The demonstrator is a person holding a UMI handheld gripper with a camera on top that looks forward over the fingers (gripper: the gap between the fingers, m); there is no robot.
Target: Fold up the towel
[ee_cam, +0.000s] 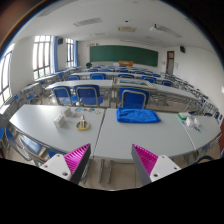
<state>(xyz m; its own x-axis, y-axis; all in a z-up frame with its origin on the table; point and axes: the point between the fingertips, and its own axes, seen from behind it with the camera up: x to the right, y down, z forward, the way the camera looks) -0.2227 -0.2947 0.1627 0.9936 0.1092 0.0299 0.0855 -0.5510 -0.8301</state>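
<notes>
A blue towel [137, 116] lies bunched in a rough rectangle on the white table [110, 135], well beyond my fingers and a little to the right. My gripper [112, 162] is open and empty, held above the table's near edge. Its two pink pads [76, 158] stand wide apart with only the table and the floor between them.
A roll of tape [83, 125] and small clear items [68, 119] sit on the table at the left. Small objects [190, 120] sit at the table's right end. Blue chairs [88, 95] and more rows of desks stand behind, with a green chalkboard [122, 55] on the far wall.
</notes>
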